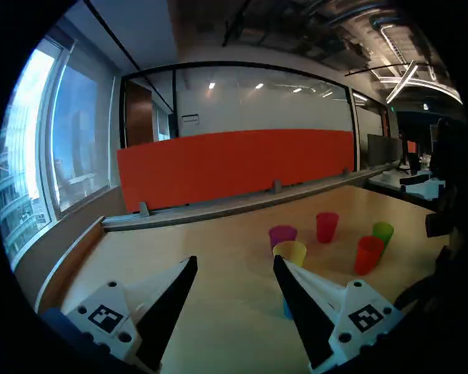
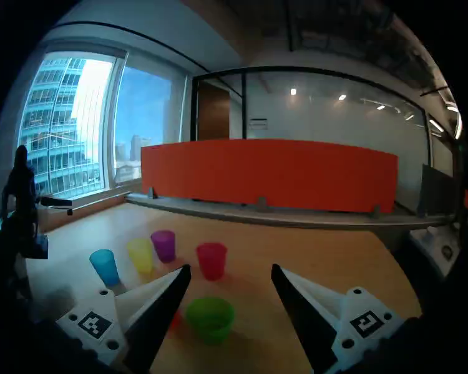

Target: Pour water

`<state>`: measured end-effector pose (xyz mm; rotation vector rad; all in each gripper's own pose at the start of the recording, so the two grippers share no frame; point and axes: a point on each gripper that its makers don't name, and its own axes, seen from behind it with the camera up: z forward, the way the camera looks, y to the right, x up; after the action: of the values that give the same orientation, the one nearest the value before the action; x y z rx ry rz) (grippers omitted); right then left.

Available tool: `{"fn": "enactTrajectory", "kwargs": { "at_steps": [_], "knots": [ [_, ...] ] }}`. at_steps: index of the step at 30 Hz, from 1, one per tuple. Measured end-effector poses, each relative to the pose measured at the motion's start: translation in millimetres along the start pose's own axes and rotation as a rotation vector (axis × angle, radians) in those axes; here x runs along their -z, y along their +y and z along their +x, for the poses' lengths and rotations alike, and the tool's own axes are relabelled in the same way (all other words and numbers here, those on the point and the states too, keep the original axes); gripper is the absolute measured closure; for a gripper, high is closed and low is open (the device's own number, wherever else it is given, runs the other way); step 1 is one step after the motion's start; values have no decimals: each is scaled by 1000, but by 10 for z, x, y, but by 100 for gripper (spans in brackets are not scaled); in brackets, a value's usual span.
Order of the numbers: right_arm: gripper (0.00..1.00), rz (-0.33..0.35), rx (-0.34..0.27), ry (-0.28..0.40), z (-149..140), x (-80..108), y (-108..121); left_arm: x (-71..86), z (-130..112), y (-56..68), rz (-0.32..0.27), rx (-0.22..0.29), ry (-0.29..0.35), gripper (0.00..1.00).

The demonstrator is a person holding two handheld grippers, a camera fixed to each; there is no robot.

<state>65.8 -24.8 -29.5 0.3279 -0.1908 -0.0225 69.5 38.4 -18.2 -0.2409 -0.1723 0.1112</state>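
Note:
Several small plastic cups stand on a light wooden table [image 1: 221, 237]. In the left gripper view I see a purple cup [image 1: 282, 235], a red cup [image 1: 326, 226], a green cup [image 1: 382, 232], an orange cup [image 1: 367, 254] and a yellow cup [image 1: 289, 252]. A blue cup [image 1: 287, 308] peeks from behind one finger. My left gripper [image 1: 234, 260] is open and holds nothing, just short of the yellow cup. In the right gripper view, my right gripper [image 2: 229, 269] is open and bare above the green cup [image 2: 209, 319]. The red cup [image 2: 211, 260] stands just beyond its tips.
An orange partition panel [image 1: 234, 162] on a grey rail runs along the table's far edge, with a glass wall behind. Large windows [image 2: 78, 137] line the left side. A dark shape [image 2: 22, 206] stands at the left edge of the right gripper view. Bare tabletop [image 2: 334, 262] lies right of the cups.

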Motion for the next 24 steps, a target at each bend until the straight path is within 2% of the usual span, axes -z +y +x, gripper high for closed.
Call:
{"fn": "enactTrajectory", "kwargs": {
  "at_steps": [6, 12, 24],
  "knots": [
    [0, -65, -32, 66, 154, -13, 109, 57, 165, -62, 52, 14, 73, 10],
    [0, -123, -64, 116, 279, -38, 213, 87, 265, -86, 88, 8, 113, 10],
    [0, -227, -39, 178, 349, -34, 248, 68, 312, -113, 129, 70, 163, 10]
  ]
}}
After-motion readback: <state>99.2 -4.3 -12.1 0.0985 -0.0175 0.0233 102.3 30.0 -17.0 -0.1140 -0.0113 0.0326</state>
